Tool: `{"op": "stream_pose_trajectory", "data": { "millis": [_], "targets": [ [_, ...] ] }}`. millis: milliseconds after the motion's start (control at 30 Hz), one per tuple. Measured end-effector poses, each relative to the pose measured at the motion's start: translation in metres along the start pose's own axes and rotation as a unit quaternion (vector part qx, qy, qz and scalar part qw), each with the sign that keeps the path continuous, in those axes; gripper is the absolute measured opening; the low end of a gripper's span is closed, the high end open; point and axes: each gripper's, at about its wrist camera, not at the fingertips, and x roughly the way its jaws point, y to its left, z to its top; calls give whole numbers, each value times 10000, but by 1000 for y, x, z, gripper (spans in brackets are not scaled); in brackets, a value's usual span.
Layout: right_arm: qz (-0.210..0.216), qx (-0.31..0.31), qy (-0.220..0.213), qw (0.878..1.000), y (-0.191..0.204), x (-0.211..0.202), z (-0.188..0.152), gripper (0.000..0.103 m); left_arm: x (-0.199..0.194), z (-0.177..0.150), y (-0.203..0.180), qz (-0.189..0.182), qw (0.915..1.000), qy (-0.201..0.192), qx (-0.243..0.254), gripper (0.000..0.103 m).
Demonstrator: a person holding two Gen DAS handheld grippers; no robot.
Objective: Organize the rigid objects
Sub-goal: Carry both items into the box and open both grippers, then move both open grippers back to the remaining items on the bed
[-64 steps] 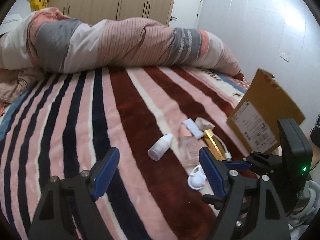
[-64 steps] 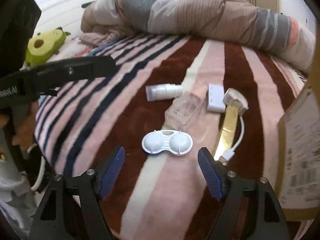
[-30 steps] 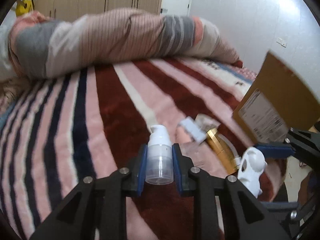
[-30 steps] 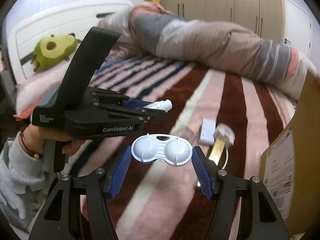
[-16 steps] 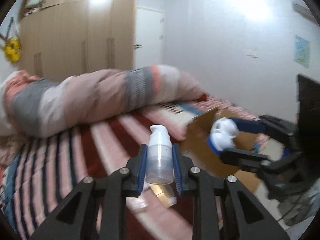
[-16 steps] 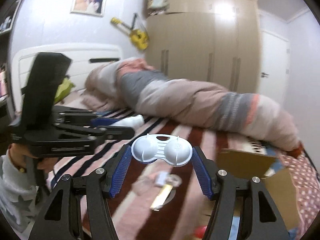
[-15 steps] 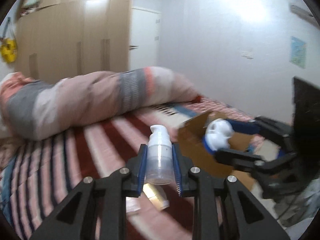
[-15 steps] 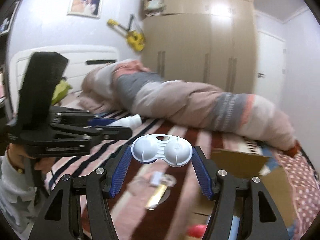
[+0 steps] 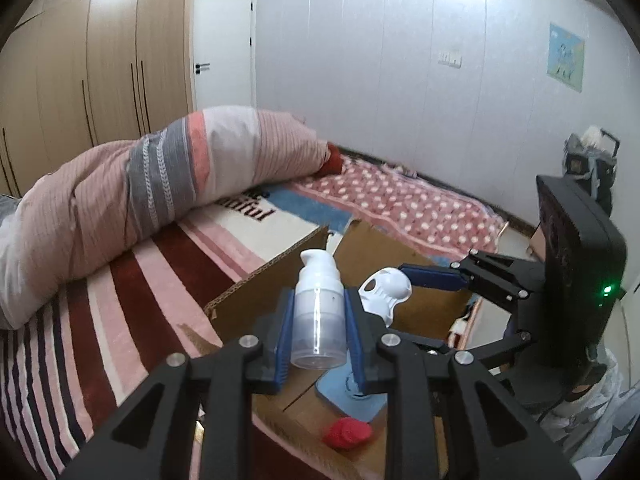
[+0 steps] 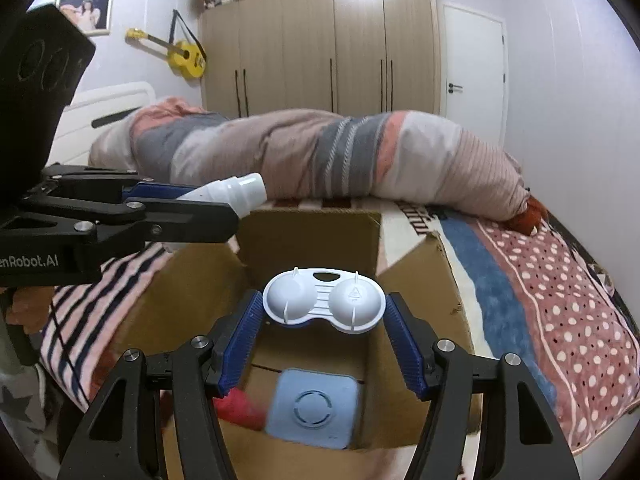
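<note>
My left gripper (image 9: 318, 334) is shut on a white pump bottle (image 9: 318, 320) and holds it above the open cardboard box (image 9: 256, 292). My right gripper (image 10: 324, 324) is shut on a white double-domed lens case (image 10: 324, 300) and holds it over the same box (image 10: 416, 268). In the right wrist view the left gripper (image 10: 188, 216) with the pump bottle (image 10: 236, 194) sits at the box's left edge. In the left wrist view the right gripper (image 9: 400, 292) holds the lens case (image 9: 384, 290) over the box. A blue square item (image 10: 312, 408) and a red item (image 10: 236, 408) lie inside the box.
The box stands on a striped blanket (image 9: 100, 320) on the bed. A rolled striped duvet (image 10: 320, 156) lies behind the box. A dotted pink blanket (image 10: 560, 300) lies to the right. Wardrobes (image 10: 320, 40) and a door (image 10: 472, 72) line the far wall.
Both grippers have swung from the bed's middle to above the open box, each still holding its object. The box's inside with the blue and red items has come into view.
</note>
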Motion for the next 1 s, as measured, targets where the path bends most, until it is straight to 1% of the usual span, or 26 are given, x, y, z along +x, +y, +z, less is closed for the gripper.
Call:
{"op": "stream_pose_trajectory", "data": {
  "millis": [133, 200, 333, 433, 500, 600, 700, 767, 800, 833, 967, 1000],
  "targets": [
    [83, 21, 94, 9999, -11, 15, 1, 60, 20, 2, 5, 73, 9997, 223, -24, 22],
    [107, 30, 101, 9999, -12, 18, -1, 67, 27, 0, 6, 139, 9994, 301, -1, 22],
    [159, 117, 38, 9998, -16, 16, -4, 68, 33, -4, 5, 256, 9988, 422, 69, 22],
    [207, 132, 14, 9997, -14, 11, -4, 68, 31, -7, 6, 328, 9986, 422, 52, 22],
    [195, 96, -2, 9998, -12, 7, -4, 68, 28, -8, 7, 308, 9989, 362, 32, 23],
    [173, 51, -29, 9998, -7, 0, -1, 68, 13, -10, 11, 309, 9993, 222, -50, 25],
    [177, 4, -82, 9998, 3, -10, 3, 68, -12, -14, 19, 389, 9991, 16, -149, 26],
    [203, -50, -146, 9997, 11, -17, 8, 68, -31, -18, 28, 455, 9986, -147, -237, 33],
    [240, -87, -189, 9995, 17, -21, 11, 68, -42, -21, 34, 521, 9979, -243, -307, 38],
    [288, -125, -227, 9993, 23, -23, 14, 68, -51, -24, 41, 590, 9970, -320, -375, 41],
    [612, -341, -399, 9967, 62, -34, 26, 68, -84, -48, 74, 893, 9925, -464, -698, 43],
    [703, -393, -423, 9959, 71, -35, 28, 68, -91, -56, 82, 997, 9909, -480, -767, 46]
  ]
}}
